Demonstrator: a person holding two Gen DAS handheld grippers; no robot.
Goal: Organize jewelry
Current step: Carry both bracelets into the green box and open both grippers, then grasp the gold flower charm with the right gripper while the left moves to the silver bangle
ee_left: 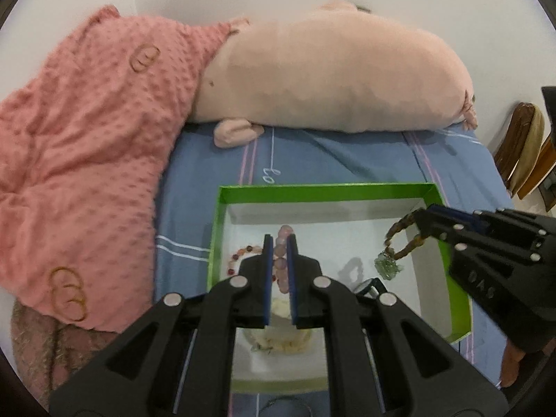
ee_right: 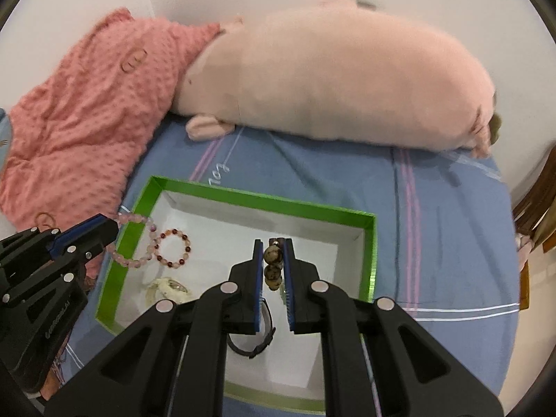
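A green box with a white floor [ee_left: 462, 299] [ee_right: 373, 260] lies on the blue bed sheet. My left gripper [ee_left: 280, 239] [ee_right: 111, 226] is shut on a pale pink bead bracelet [ee_left: 282, 260] [ee_right: 135, 220] and holds it over the box's left side. My right gripper [ee_right: 272, 243] [ee_left: 422, 217] is shut on a brown bead necklace [ee_right: 272, 266] [ee_left: 403, 229] whose green pendant [ee_left: 389, 266] hangs above the box's right side. Inside lie a red-and-white bead bracelet [ee_right: 172, 247] [ee_left: 239, 257], a cream piece [ee_right: 166, 288] and a black watch [ee_right: 255, 342].
A pink dotted blanket [ee_left: 87, 160] with gold hoop rings [ee_left: 144, 57] [ee_left: 67, 293] lies left. A large pink plush toy [ee_left: 330, 76] lies along the wall behind the box. Wooden furniture [ee_left: 524, 153] stands at the right edge of the bed.
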